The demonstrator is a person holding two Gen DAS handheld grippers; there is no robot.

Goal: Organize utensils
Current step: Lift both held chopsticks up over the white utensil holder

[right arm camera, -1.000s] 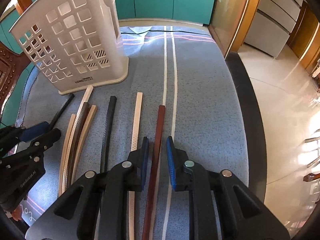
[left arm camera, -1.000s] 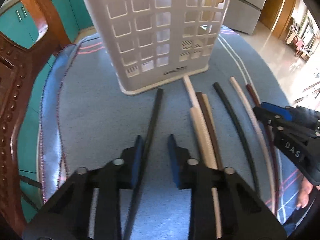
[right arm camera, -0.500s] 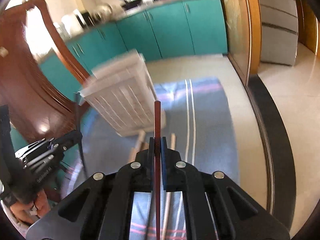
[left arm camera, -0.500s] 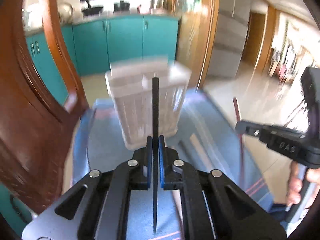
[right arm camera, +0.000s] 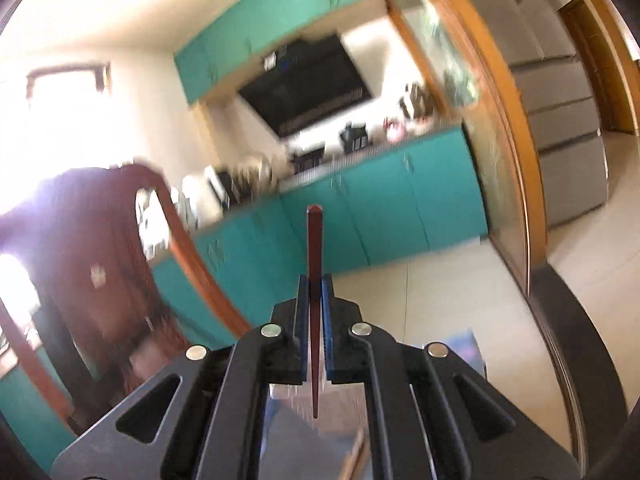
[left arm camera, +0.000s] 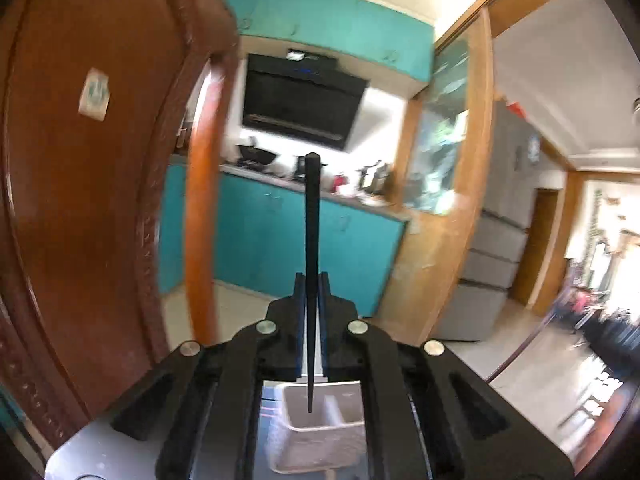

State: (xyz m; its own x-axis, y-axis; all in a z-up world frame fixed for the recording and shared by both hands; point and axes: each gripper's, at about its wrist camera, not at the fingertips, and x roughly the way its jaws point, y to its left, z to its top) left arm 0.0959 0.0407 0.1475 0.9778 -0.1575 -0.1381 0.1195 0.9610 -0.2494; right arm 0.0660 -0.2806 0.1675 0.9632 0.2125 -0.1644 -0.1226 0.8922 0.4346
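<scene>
1. The left tongs [left arm camera: 311, 288] are squeezed shut on a black chopstick [left arm camera: 311, 216]
2. The black chopstick stands almost straight up between the blue pads [left arm camera: 299, 320], with its thick end at the top and its thin tip pointing down
3. The thin tip hangs just above the open top of the white utensil basket [left arm camera: 316, 432], which sits right under the left tongs
4. The white utensil basket has a wall inside that splits it in two parts, and the tip is over the left part
5. The right tongs [right arm camera: 315, 296] are squeezed shut on a dark red chopstick [right arm camera: 314, 248]
6. The dark red chopstick also stands almost straight up, thick end on top and thin tip down
7. Under the right tongs the white utensil basket [right arm camera: 288, 394] shows only as a blurry pale shape, so you cannot tell if the red tip is over it
8. A light wooden chopstick [right arm camera: 354, 456] lies lower down, beside the basket, on the blue cloth [right arm camera: 466, 346] of the table
9. A brown wooden chair back [left arm camera: 80, 200] is to the left of the basket
10. Far behind the basket are teal kitchen cupboards [left arm camera: 264, 240] and a black cooker hood [left arm camera: 300, 108]
</scene>
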